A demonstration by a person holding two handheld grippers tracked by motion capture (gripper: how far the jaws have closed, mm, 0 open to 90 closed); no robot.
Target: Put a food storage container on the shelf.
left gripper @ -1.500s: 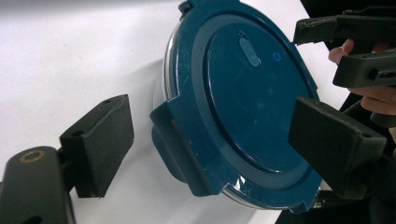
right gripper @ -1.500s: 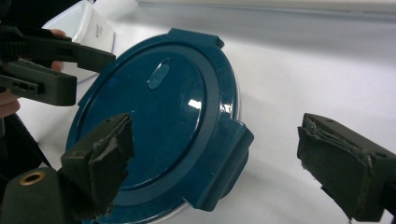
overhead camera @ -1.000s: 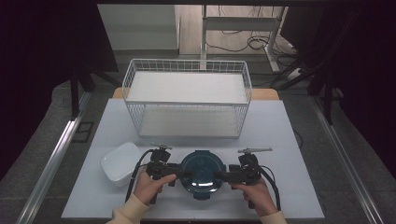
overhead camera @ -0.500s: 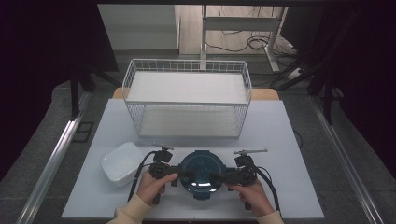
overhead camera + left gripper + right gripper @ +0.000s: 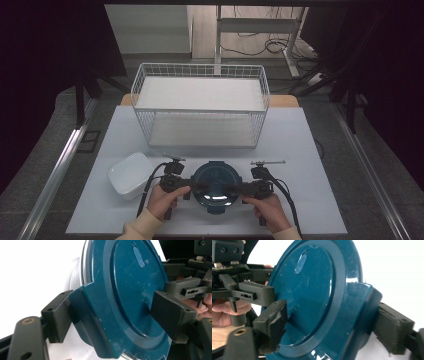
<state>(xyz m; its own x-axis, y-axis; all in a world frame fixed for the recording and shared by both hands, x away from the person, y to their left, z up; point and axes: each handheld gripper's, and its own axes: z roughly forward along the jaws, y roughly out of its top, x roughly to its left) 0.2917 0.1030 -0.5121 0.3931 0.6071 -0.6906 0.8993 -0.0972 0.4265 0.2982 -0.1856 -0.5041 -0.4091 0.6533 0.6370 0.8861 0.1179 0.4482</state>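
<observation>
A round container with a dark teal lid [image 5: 216, 185] sits at the front middle of the white table. My left gripper [image 5: 192, 186] reaches in from its left and my right gripper [image 5: 239, 188] from its right. In the left gripper view the teal lid [image 5: 130, 290] has a side latch flap [image 5: 85, 315] between the jaws of the left gripper [image 5: 115, 312], one pad on the flap, the other on the lid's top. The right gripper [image 5: 332, 326] clamps the opposite flap [image 5: 362, 312] of the lid [image 5: 312, 290] the same way. Both pairs of jaws have just been closing onto these flaps.
A white wire basket [image 5: 200, 107] with a shelf stands across the back of the table. A white square bowl [image 5: 131, 175] sits just left of my left hand. Bare table [image 5: 310, 150] lies to the right. Dark floor and rails flank the table.
Both hands have stayed beside the container, shifting only slightly inward. The container, bowl and basket have not moved.
</observation>
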